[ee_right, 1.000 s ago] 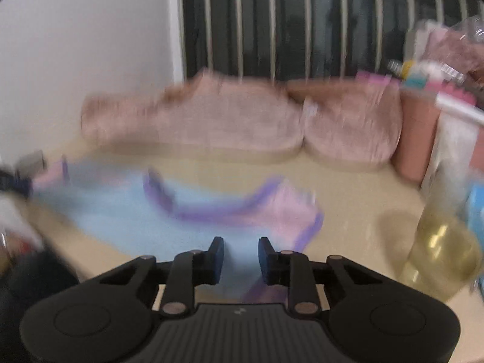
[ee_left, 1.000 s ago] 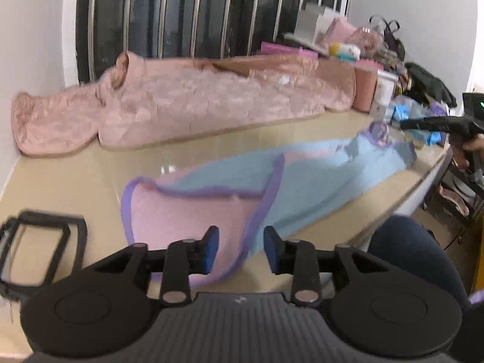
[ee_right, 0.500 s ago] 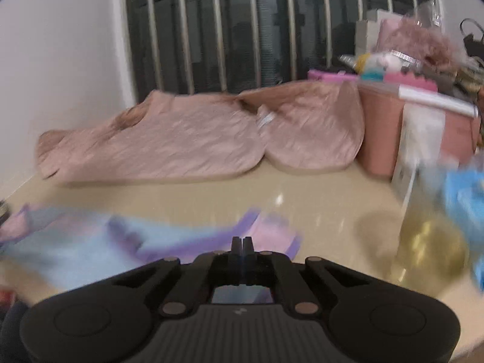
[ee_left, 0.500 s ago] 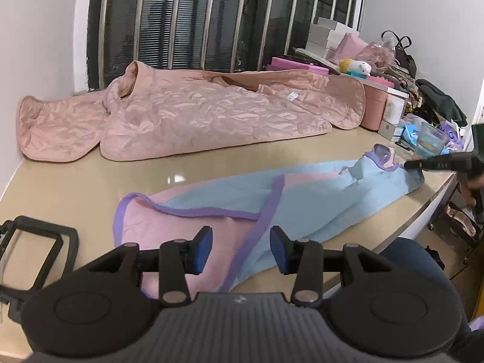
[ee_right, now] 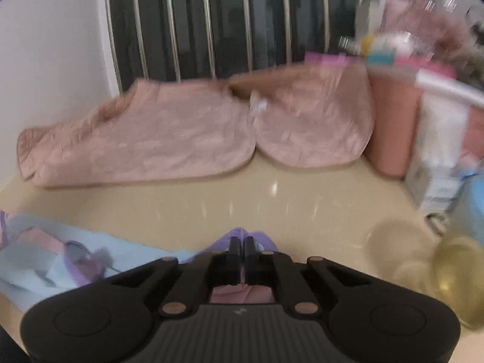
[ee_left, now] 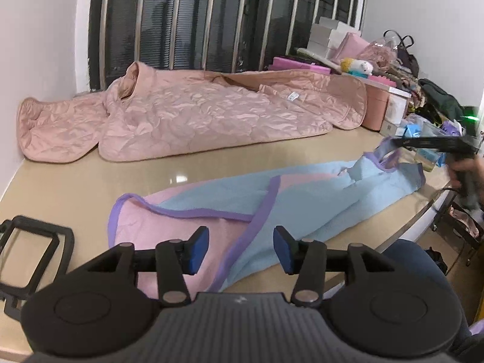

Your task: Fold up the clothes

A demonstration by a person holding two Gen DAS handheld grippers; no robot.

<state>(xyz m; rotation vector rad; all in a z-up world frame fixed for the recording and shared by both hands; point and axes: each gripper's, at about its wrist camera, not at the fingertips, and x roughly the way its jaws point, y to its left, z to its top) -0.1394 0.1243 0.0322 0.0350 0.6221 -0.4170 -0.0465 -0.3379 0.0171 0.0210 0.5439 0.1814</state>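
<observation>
A blue garment (ee_left: 317,193) with a pink lining and purple trim lies stretched across the near part of the beige counter (ee_left: 75,181), running from about 7 o'clock in the left wrist view up toward 3 o'clock, where its far end reaches the counter's edge. The left gripper (ee_left: 240,249) hangs over the near pink corner of this garment; its blue-padded fingers (ee_left: 198,249) stand apart and are opening, with nothing pressed between them, the purple hem showing in the gap below.

The right gripper (ee_right: 241,249) has its fingers drawn together on the garment's purple-trimmed end (ee_right: 239,237), and pink cloth shows beneath them. In the left wrist view that same gripper appears at 3 o'clock, held in a person's hand (ee_left: 467,168), with the cloth end raised at its tip.

At 12 o'clock, along the barred window (ee_left: 230,18), a quilted pink garment (ee_left: 193,115) lies spread flat, well apart from the blue one. A black frame (ee_left: 33,248) lies at 8 o'clock on the counter. Boxes and clutter (ee_left: 381,103) fill the counter's 2 o'clock side, and a yellowish glass jar (ee_right: 453,269) stands at 4 o'clock in the blurred right wrist view.
</observation>
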